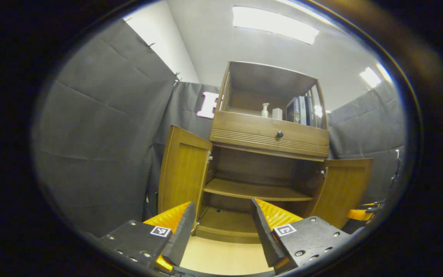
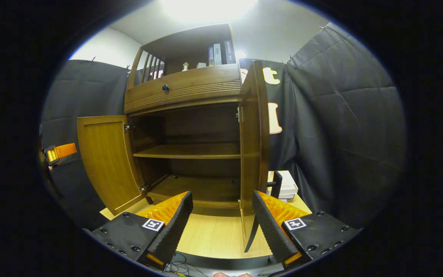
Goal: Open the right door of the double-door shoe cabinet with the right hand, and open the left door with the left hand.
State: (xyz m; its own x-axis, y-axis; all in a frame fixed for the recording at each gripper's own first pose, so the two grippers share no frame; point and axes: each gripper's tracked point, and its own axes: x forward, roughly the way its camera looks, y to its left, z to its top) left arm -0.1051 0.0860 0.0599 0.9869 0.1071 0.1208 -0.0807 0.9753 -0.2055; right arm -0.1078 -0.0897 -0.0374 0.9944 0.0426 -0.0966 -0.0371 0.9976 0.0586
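The wooden shoe cabinet [image 1: 269, 136] stands ahead with both lower doors swung out. In the left gripper view its left door [image 1: 185, 173] hangs open at the left and its right door [image 1: 342, 188] at the right. My left gripper [image 1: 221, 202] is open, low in front of the bare shelves, touching nothing. In the right gripper view the right door [image 2: 252, 146] is seen edge-on, with its lower corner in the gap just left of one finger [image 2: 269, 227]. My right gripper [image 2: 222, 193] is open and not pressing on it. The left door [image 2: 108, 161] stands wide open.
Above the doors is a drawer with a dark knob [image 1: 280, 134], then an open shelf with books [image 1: 302, 110] and a small bottle [image 1: 264, 110]. A white box [image 2: 286, 184] lies right of the cabinet. Black cloth walls close in on both sides. The floor [image 2: 214, 234] is light wood.
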